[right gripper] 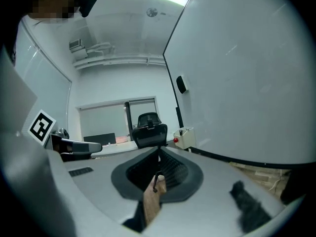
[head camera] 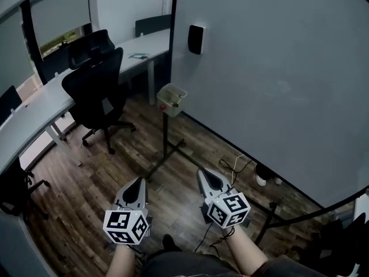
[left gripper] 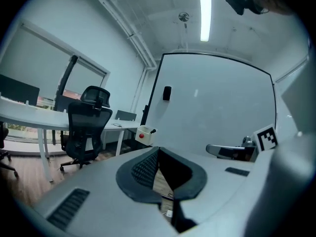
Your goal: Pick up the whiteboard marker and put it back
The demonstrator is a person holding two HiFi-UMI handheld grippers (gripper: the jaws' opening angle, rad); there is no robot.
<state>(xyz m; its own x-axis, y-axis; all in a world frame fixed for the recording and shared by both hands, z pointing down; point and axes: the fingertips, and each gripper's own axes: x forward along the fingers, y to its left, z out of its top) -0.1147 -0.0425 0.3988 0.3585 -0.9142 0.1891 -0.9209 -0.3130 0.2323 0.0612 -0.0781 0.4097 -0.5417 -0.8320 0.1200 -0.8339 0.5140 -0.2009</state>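
— Whiteboard marker (left gripper: 153,131), where does it sit?
— Start from the whiteboard (head camera: 277,68). By its lower left corner, a small holder box (head camera: 172,100) sits on the stand. The dark stub poking up from the box is probably the marker, roughly upright.
— And the grippers?
— The left gripper (head camera: 139,180) and right gripper (head camera: 201,173) both have their jaws pressed together, with nothing between them. The box lies well ahead, between their lines, and neither gripper is clearly nearer.
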